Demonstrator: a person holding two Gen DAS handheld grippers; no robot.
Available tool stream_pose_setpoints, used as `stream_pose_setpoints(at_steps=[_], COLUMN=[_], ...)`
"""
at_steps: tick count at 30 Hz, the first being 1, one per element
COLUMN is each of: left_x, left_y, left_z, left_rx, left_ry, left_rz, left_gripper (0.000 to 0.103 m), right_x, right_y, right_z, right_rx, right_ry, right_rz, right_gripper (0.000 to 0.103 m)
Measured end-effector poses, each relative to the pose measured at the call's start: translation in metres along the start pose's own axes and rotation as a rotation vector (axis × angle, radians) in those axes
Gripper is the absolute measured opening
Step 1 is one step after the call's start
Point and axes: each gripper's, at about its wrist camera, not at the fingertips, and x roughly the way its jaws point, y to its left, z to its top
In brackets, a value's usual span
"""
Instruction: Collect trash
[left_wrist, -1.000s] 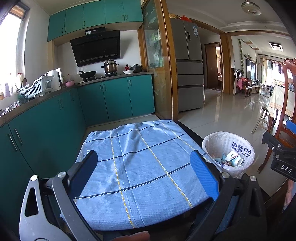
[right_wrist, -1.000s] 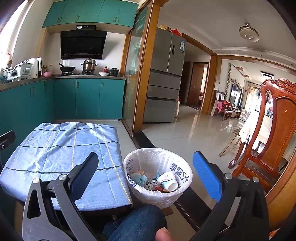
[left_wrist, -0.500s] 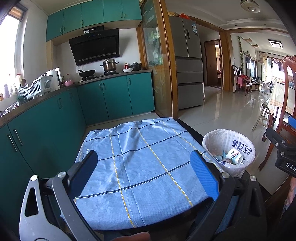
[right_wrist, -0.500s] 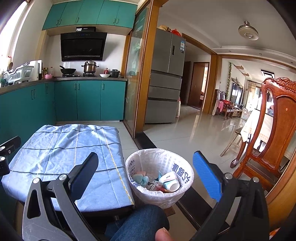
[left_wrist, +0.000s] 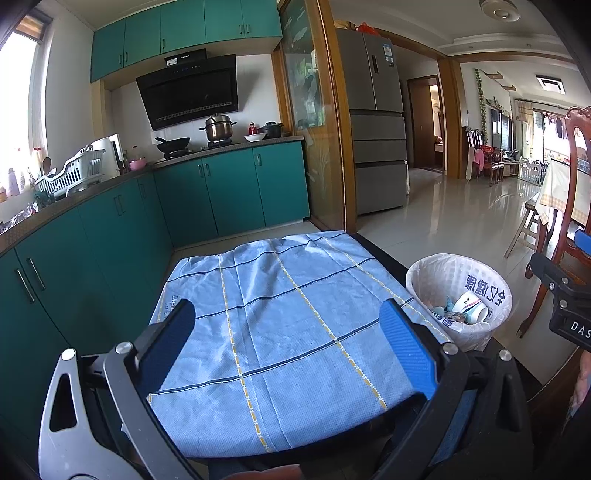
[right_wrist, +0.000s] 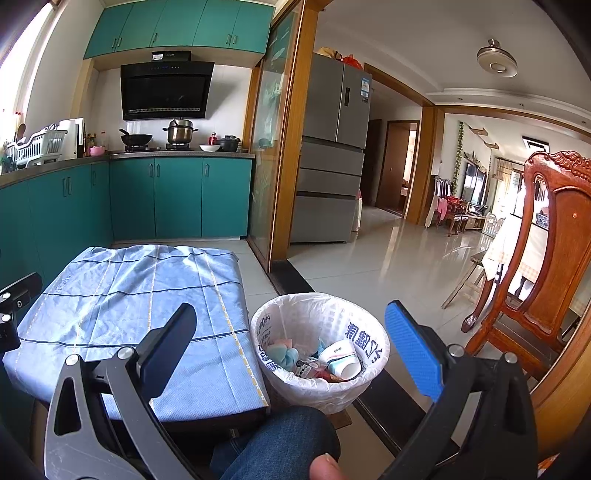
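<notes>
Both grippers have drifted only slightly over the last second: in each wrist view the blue cloth and the bin sit a little lower and farther off than before, and nothing on the table or in the bin has shifted. Left gripper (left_wrist: 286, 341): fingers spread wide, nothing between them, held above the near half of the blue checked cloth (left_wrist: 280, 328) that covers the small table. Right gripper (right_wrist: 291, 343): fingers likewise wide apart and empty, framing the waste bin (right_wrist: 373, 345).

Bin stands on the floor just beside the table's right edge, lined with a white plastic bag bearing blue print. Contents: a white paper cup (right_wrist: 341, 359) lying on its side with the mouth toward the camera, a crumpled light-blue piece (right_wrist: 282, 356), and small mixed wrappers beneath, too jumbled to identify. Cloth surface carries no items.

A knee in blue jeans (right_wrist: 273, 443) shows at the bottom of the right wrist view.
</notes>
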Motion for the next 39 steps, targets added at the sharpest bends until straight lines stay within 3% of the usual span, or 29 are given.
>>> stream_pose_setpoints(at_steps=[39], left_x=[0.011], left_y=[-0.004], left_z=[-0.009], left_rx=[0.014], left_ry=[0.012], left_rz=[0.003], left_gripper=[0.1], right_x=[0.017], right_y=[0.002], right_z=[-0.009], right_rx=[0.003], right_ry=[0.034], right_rz=[0.009], right_gripper=[0.099])
